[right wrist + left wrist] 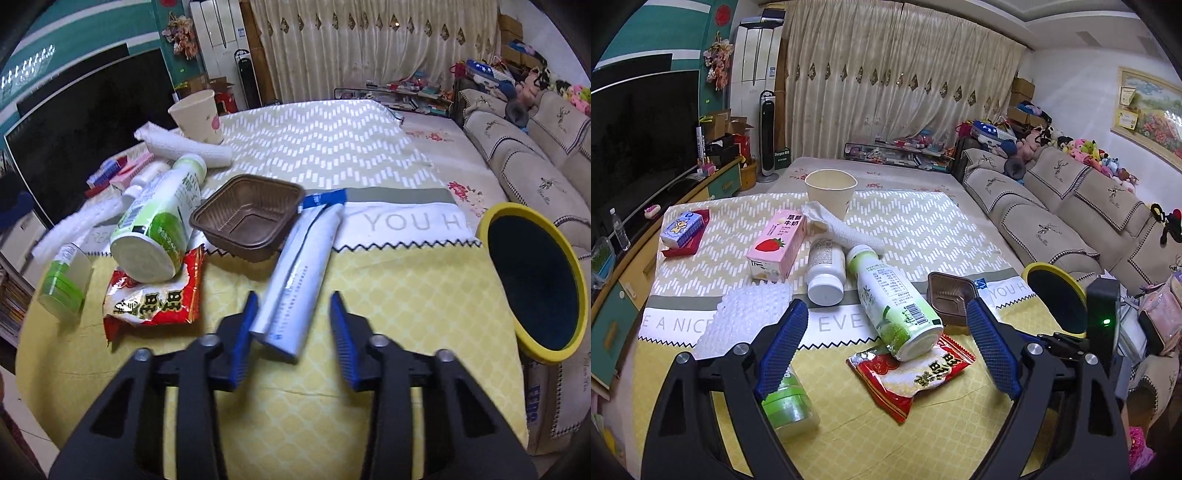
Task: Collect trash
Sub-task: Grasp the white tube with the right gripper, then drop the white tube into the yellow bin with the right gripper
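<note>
Jaws on both grippers open and empty: right gripper [291, 325] straddles the white tube's [295, 273] near end, so close squarely there, then carry to the yellow-rimmed bin [535, 284] just right.

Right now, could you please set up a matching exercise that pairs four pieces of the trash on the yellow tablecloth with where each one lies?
Things:
1. green-and-white plastic bottle
2. brown plastic tray
3. white-and-blue tube
4. cream paper cup

Places:
A. upright at the far end, behind the rolled white towel
B. its near end between the right gripper's open fingers
C. on its side, its base on the red snack packet
D. between the bottle and the tube

Pairs: 1-C, 2-D, 3-B, 4-A
</note>
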A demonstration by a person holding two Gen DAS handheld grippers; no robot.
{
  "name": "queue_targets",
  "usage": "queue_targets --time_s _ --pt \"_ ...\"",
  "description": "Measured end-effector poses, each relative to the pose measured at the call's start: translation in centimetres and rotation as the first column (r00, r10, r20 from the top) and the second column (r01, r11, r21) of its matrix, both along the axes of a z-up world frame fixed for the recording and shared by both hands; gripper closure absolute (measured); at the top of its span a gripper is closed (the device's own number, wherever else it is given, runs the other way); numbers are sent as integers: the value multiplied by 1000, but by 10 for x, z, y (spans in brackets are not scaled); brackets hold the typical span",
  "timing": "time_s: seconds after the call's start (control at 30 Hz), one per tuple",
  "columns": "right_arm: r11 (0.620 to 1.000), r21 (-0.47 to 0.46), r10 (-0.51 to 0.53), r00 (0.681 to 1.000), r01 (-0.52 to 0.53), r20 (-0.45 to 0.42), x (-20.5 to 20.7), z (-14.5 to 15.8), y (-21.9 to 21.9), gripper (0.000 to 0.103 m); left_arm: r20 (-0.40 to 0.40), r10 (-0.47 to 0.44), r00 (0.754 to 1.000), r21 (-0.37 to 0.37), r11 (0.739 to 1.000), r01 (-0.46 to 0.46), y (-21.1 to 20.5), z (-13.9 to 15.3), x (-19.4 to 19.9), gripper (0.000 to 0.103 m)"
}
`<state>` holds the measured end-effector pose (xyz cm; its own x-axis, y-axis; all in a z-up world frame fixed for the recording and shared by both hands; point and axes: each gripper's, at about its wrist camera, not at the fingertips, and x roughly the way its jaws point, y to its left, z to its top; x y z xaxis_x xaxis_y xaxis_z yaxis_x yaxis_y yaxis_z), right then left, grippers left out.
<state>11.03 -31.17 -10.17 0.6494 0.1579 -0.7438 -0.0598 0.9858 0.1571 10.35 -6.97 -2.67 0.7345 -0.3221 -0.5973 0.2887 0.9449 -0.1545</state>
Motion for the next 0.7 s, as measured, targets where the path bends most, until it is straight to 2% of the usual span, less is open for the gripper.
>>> queue_targets --time_s 0.03,0.2,0.5,0.6,0.7 --pt "1000 0 -2 1000 2 8 -3 2 -4 80 -2 0 1000 0 1000 0 -1 -1 0 16" --pt "999 33 -5 1000 4 29 -14 10 -25 86 -7 -10 1000 7 1000 10 -6 -3 2 16" --pt "997 74 -33 995 26 99 -33 40 -50 88 -1 -28 1000 18 999 28 -16 -2 1 16" --pt "995 73 -83 988 74 129 -38 48 -68 88 0 -32 999 23 999 32 -19 -3 0 16" --pt "984 60 -177 975 170 134 -39 48 -101 88 -2 -36 999 28 999 36 -20 -5 0 16"
